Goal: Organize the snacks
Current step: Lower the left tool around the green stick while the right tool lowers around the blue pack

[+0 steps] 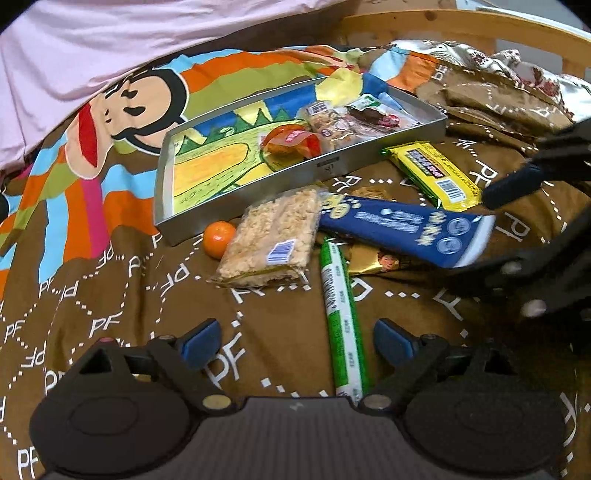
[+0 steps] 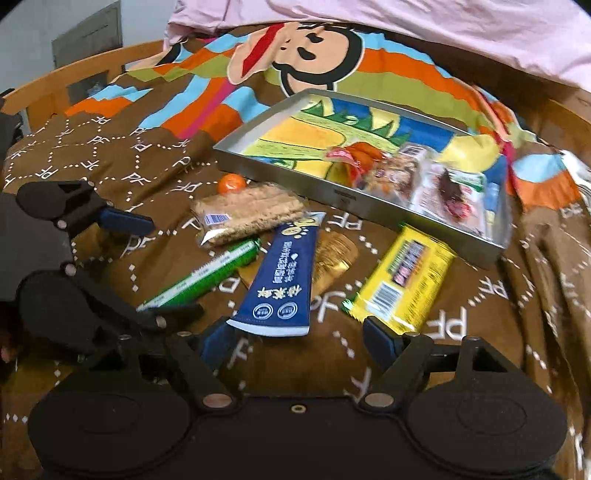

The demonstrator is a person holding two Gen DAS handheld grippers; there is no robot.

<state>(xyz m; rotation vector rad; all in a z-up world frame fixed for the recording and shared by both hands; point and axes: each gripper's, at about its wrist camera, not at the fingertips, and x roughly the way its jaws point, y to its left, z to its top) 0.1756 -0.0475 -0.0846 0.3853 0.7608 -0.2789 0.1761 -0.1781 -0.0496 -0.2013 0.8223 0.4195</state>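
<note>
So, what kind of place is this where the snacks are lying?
Most likely a bedroom: the snacks lie on a bed, on a brown cartoon-print duvet, with a wooden bed frame behind and a pink sheet beside it.

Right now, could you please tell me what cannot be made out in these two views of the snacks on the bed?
- Gold packet: mostly hidden under the blue packet, both views.
- Snacks in the tin tray: motion-blurred in the right wrist view, labels unreadable.
- Green stick: near end hidden behind the left hand-held gripper, left wrist view.
- Yellow bar: print too small to read.
</note>
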